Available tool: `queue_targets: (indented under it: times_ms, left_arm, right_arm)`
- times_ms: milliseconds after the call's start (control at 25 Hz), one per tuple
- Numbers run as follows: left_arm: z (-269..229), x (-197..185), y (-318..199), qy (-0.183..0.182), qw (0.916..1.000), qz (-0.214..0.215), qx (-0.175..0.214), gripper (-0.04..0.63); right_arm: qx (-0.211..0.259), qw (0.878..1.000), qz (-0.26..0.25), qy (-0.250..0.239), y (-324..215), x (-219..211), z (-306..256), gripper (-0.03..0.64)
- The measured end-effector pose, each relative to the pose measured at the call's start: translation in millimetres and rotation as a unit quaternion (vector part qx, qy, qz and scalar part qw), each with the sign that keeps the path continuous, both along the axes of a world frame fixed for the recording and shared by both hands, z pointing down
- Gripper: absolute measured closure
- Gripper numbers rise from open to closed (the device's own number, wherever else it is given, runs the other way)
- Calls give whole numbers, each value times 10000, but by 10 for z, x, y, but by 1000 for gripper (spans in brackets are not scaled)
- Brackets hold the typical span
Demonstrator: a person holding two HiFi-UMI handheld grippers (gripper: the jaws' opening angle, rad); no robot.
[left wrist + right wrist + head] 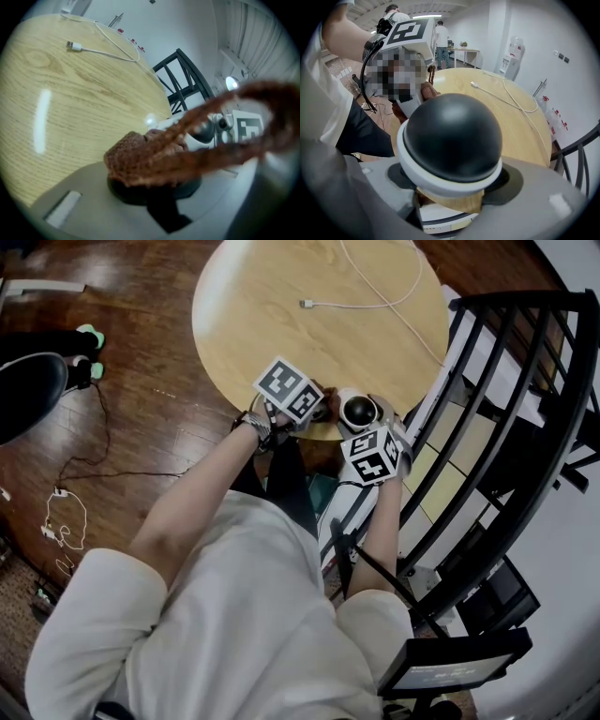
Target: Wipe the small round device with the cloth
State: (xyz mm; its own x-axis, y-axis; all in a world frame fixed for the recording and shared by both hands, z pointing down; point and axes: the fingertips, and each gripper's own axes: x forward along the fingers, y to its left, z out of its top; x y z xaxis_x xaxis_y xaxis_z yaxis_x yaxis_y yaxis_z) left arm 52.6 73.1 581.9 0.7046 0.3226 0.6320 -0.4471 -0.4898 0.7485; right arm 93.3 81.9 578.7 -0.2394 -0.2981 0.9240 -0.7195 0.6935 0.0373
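The right gripper (367,432) squeezes the round device (452,136) and holds it at the near edge of the table (281,306). The left gripper (154,187) pinches the brown cloth (140,157) right beside the device. A white cable (375,304) lies farther back.

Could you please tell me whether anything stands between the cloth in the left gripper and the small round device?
Nothing visible does. The left gripper holds the brown cloth right beside the small round device, clamped in the right gripper at the table edge; whether they touch is unclear.
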Motion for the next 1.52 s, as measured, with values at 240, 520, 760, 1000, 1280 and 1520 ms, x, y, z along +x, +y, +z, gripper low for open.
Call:
queue_targets:
  times_ms: [240, 520, 760, 1000, 1280, 1520]
  left_arm:
    - [35, -4, -42, -225, 9993, 110, 280, 517]
    - [111, 70, -142, -670, 9874, -142, 1428, 515]
    - [36, 35, -362, -654, 9764, -438, 2011, 515]
    - [-366, -24, -667, -55, 9664, -712, 2471, 515]
    - [-1072, -257, -903, 745, 9480, -942, 2949, 514]
    - [-1521, -546, -932, 818, 9247, -1277, 3493, 514]
  right_arm:
    - [74, 9999, 38, 86, -17, 5, 32, 259]
    - [187, 9983, 493, 253, 47, 173, 157, 258]
    - [348, 9959, 771, 310, 171, 312, 64, 258]
    - [608, 9894, 1311, 163, 200, 486, -223, 258]
    - [1605, 9464, 2800, 153, 2, 1150, -974, 258]
    - [2399, 9245, 2902, -590, 16, 1155, -1515, 259]
